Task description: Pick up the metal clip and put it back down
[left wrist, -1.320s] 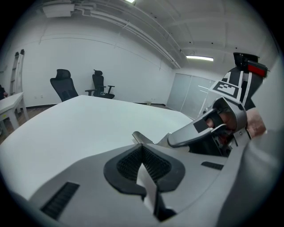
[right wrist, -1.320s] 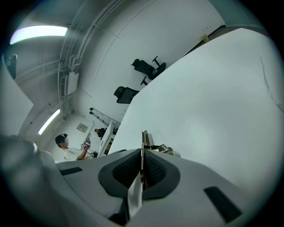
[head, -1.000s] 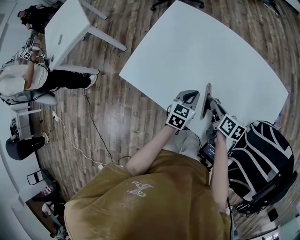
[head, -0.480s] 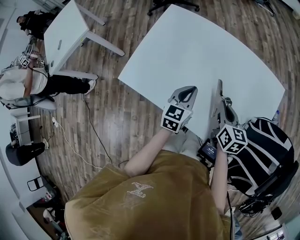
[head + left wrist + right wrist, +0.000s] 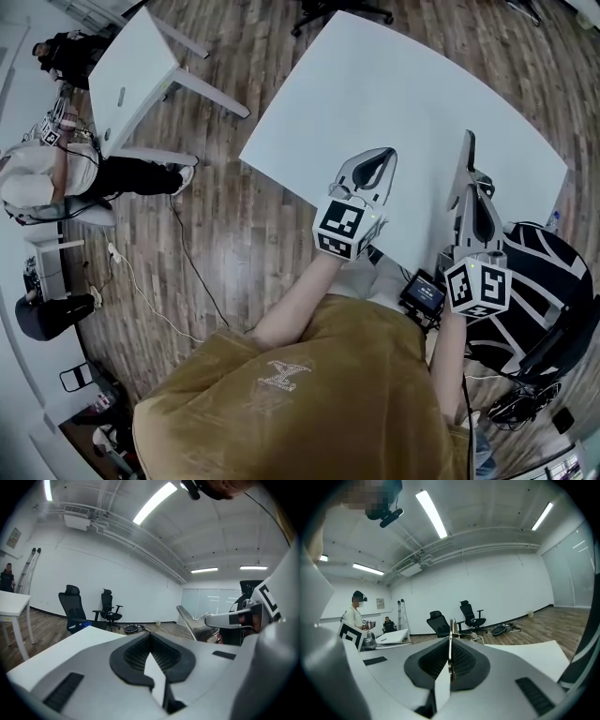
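Note:
The metal clip [image 5: 466, 161] is a thin shiny strip held up in the air over the right side of the white table [image 5: 394, 94]. My right gripper [image 5: 472, 180] is shut on it. In the right gripper view the clip [image 5: 451, 634] shows edge-on, pinched between the dark pads of the right gripper [image 5: 451, 641]. The left gripper view shows the clip [image 5: 189, 621] to the right, sticking out of the other gripper. My left gripper [image 5: 377, 161] hovers above the table's near edge, shut with nothing in it; its jaws meet at the tip of the left gripper [image 5: 150, 635].
A second white table [image 5: 131, 66] stands at the far left with people [image 5: 56, 159] beside it. A black-and-white striped seat [image 5: 534, 281] is at my right. Black office chairs [image 5: 72, 606] stand beyond the table. A cable [image 5: 178, 253] runs across the wooden floor.
Both grippers have risen and moved further over the table. The right one has rolled and carried the clip up and to the right. The left one stays shut.

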### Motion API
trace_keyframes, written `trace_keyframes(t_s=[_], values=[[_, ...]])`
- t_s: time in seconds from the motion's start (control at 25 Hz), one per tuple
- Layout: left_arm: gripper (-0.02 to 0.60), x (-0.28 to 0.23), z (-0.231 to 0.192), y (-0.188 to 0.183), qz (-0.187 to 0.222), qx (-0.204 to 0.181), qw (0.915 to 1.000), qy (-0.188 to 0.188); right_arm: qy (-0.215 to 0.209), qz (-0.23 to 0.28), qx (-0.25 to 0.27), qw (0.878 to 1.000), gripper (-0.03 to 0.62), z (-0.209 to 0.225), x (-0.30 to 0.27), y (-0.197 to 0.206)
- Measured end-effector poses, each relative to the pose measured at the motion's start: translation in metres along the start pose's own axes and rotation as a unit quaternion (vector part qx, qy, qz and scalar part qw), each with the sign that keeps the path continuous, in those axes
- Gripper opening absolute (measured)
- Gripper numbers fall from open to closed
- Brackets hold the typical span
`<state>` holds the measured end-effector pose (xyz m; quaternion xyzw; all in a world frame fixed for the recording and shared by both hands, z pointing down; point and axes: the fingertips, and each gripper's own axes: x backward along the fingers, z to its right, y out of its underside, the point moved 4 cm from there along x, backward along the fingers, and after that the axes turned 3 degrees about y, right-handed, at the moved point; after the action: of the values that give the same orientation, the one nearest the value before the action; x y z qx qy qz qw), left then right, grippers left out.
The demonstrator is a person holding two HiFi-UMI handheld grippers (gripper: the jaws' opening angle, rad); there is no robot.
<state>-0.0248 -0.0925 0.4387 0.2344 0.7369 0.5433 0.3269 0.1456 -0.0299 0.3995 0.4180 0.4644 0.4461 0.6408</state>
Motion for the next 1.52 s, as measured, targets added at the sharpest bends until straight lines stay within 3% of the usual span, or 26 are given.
trace_keyframes(t_s=[0.8,1.28,1.52], values=[[0.006,0.021,0.037,-0.092,0.111,-0.027,0.9929,0.033,0.03,0.15,0.059,0.986,0.008,-0.02,0.056,-0.071],[0.006,0.03,0.052,-0.113,0.119,-0.086,0.9889,0.02,0.013,0.178,0.08,0.981,0.008,-0.027,0.064,-0.084],[0.006,0.03,0.058,-0.115,0.125,-0.082,0.9886,0.017,0.01,0.174,0.073,0.982,0.008,-0.025,0.065,-0.085]])
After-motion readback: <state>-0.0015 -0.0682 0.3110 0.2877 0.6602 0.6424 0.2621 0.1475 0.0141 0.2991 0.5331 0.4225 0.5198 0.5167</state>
